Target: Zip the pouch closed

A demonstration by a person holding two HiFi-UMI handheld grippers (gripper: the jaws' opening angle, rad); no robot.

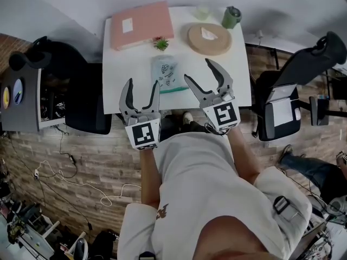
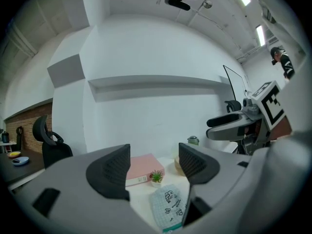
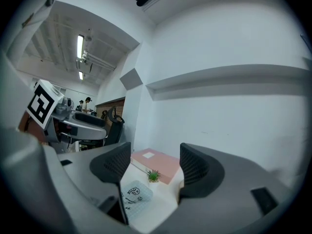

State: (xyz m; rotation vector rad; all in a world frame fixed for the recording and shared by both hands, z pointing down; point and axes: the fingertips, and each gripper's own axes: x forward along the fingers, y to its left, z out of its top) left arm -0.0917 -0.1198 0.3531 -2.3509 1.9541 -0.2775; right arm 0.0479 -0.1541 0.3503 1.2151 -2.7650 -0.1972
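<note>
Head view: the pouch [image 1: 165, 72] lies flat on the white table [image 1: 127, 64] before the left gripper [image 1: 142, 84] and right gripper [image 1: 198, 71], both spread empty; left gripper view and right gripper view show it below parted jaws; probably light, floppy, best pinched at its teal zip edge [image 1: 173, 90].
</note>
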